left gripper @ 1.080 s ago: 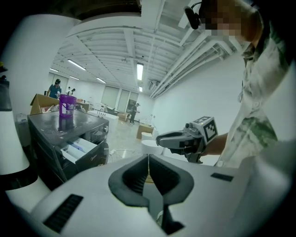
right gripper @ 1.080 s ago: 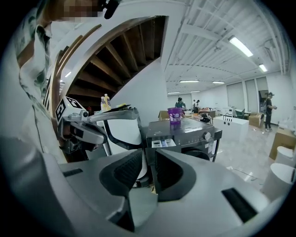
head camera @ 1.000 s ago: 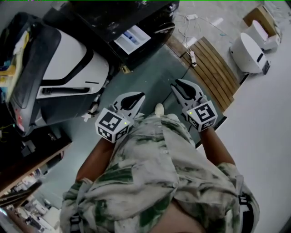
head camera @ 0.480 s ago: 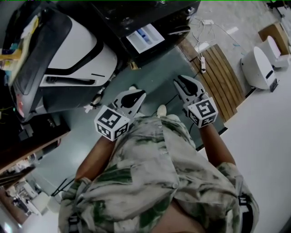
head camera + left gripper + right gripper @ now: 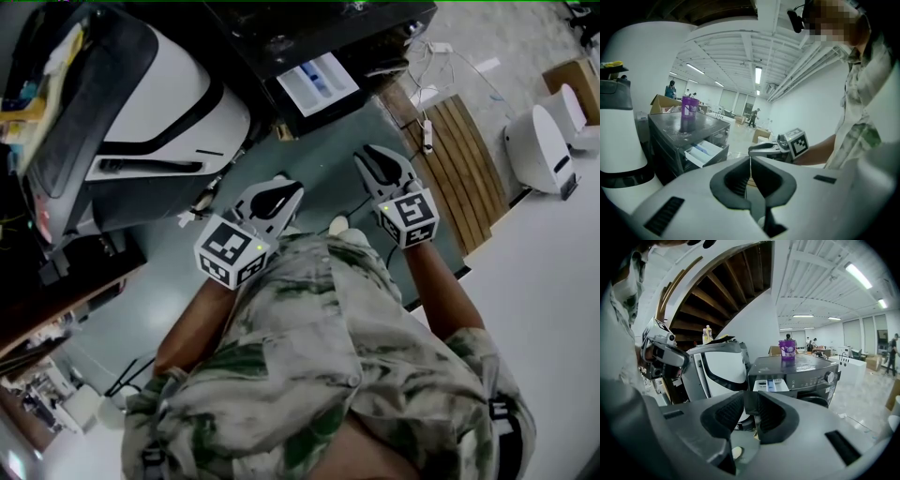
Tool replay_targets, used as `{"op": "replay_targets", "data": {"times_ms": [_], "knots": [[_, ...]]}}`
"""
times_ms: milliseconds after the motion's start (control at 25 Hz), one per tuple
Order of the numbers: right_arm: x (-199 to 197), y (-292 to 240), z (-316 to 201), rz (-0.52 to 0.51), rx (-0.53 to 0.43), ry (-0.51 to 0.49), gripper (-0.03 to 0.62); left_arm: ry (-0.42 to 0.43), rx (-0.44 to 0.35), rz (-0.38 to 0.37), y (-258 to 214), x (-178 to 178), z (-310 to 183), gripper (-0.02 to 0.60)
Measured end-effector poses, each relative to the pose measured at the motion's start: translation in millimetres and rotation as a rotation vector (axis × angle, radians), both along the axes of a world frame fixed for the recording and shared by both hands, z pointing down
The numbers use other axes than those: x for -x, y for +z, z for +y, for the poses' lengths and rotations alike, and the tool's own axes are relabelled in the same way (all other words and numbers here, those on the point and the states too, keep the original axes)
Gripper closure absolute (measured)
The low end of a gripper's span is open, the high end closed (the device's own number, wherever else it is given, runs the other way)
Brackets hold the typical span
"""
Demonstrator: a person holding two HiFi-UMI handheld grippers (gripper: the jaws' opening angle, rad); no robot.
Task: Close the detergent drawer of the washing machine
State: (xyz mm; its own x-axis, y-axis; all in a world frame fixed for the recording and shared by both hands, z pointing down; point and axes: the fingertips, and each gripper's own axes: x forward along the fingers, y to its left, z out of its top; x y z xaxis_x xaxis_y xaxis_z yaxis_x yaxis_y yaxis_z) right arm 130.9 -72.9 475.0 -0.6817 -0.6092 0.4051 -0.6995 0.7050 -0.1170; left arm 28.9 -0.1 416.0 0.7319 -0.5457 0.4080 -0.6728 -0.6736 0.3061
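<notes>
The dark washing machine (image 5: 328,37) stands at the top of the head view. Its white detergent drawer (image 5: 319,82) with blue inserts is pulled out. My right gripper (image 5: 364,157) hangs in the air a short way below and right of the drawer, apart from it. The right gripper view looks along the open jaws (image 5: 751,401) at the drawer (image 5: 769,385). Those jaws have just opened a little further, with nothing between them. My left gripper (image 5: 292,189) is lower left, its jaws (image 5: 750,159) shut on nothing. A purple bottle (image 5: 787,349) stands on the machine.
A large white and black appliance (image 5: 159,112) stands left of the washing machine. A wooden slatted platform (image 5: 459,159) with a power strip (image 5: 427,131) lies to the right, and a white device (image 5: 539,145) beyond it. My shoe (image 5: 339,225) is on the grey-green floor.
Both grippers have moved forward toward the washing machine, the right one further. The pulled-out drawer now sits closer to the right gripper's tips.
</notes>
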Motion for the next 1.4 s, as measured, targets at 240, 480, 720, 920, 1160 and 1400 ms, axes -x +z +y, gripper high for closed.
{"op": "replay_targets", "data": {"times_ms": [240,480,720,920,1160,1400], "knots": [[14.9,23.5,-23.4,0.035,0.008,-0.01,0.484,-0.022,0.013,-0.005,5.3,15.1,-10.1,0.554],[21.0,42.4,-42.8,0.059,0.022,-0.01,0.484,-0.041,0.022,-0.006,9.9,25.2,-21.8,0.554],[26.9,58.6,-58.4,0.082,0.033,-0.014,0.482,-0.053,0.029,-0.01,14.2,33.5,-33.3,0.554],[31.9,70.2,-70.1,0.093,0.046,-0.008,0.479,-0.071,0.039,-0.011,16.3,44.1,-39.4,0.554],[36.6,85.1,-83.9,0.112,0.062,-0.002,0.474,-0.068,0.049,-0.019,20.1,52.3,-47.0,0.554],[42.7,93.2,-97.5,0.119,0.068,0.013,0.474,-0.049,0.052,-0.025,20.5,58.2,-59.5,0.554]]}}
